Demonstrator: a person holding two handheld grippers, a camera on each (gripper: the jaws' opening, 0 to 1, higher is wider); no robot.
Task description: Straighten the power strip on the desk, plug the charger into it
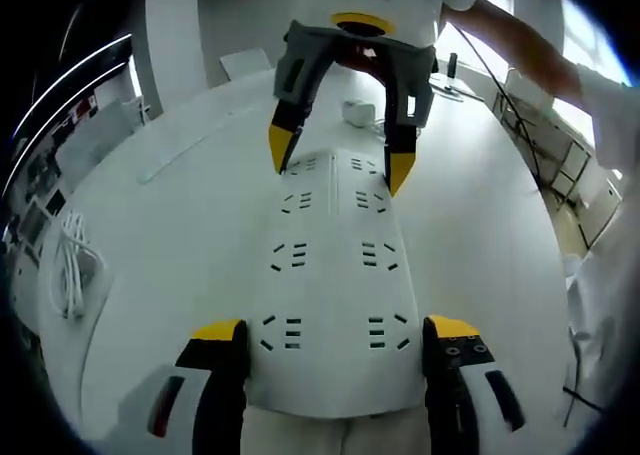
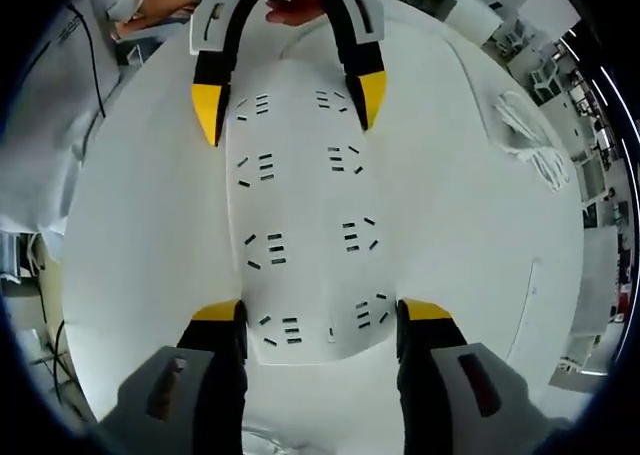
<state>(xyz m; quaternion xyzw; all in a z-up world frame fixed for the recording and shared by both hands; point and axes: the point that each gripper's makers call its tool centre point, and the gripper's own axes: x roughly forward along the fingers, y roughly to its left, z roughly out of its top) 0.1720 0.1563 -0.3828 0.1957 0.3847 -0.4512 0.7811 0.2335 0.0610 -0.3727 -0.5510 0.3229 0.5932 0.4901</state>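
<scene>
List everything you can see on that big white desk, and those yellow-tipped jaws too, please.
power strip: one, white, with two rows of sockets, flat in the middle of the desk, its two ends between the two grippers' jaws.
charger: one, white, small, on the desk past the strip's far end in the left gripper view.
coiled cable: one, white, bundled near the desk's edge.
desk: one, white, under all of it.
left gripper: one, black with yellow tips, jaws apart on either side of one end of the strip.
right gripper: one, black with yellow tips, jaws apart on either side of the other end.
</scene>
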